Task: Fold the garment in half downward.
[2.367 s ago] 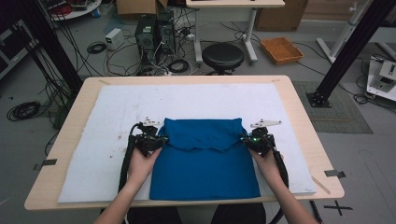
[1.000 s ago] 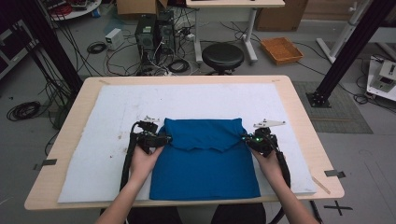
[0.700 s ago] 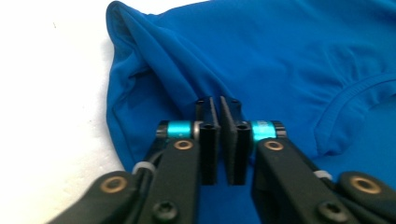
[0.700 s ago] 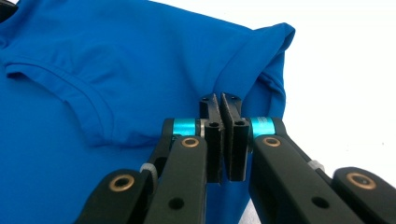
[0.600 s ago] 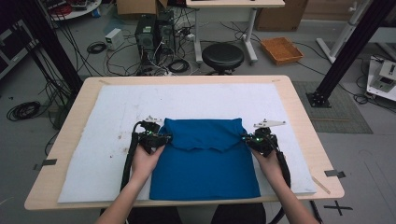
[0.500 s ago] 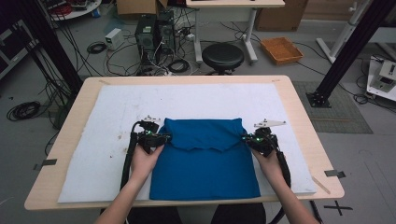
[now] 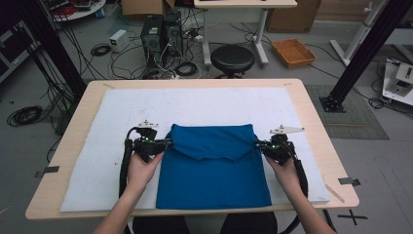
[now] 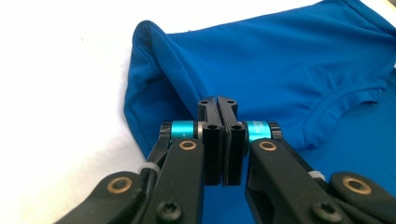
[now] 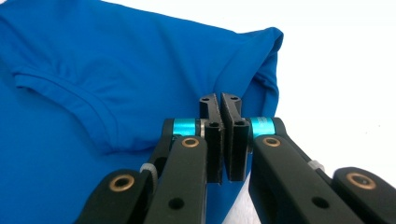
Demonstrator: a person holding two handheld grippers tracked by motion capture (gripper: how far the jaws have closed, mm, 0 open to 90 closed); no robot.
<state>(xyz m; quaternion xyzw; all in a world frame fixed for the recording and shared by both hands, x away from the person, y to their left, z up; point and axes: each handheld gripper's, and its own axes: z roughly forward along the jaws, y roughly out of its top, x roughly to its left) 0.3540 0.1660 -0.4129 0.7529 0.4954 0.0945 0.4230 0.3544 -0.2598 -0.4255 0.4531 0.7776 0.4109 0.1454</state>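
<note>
Two pairs of jaws are pinched on the blue T-shirt (image 7: 213, 165): left gripper (image 7: 163, 144) just closed on its left edge, right gripper (image 7: 259, 145) on its right. It lies folded on the white-padded counter (image 7: 195, 105), long axis toward the person. Gripper views reveal the collar seam.

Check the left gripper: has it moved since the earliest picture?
Barely. The left gripper, shut on the blue shirt, sits at nearly the same spot on the white mat; any shift is too slight to give a direction. Its jaws have just closed on the fabric.
</note>
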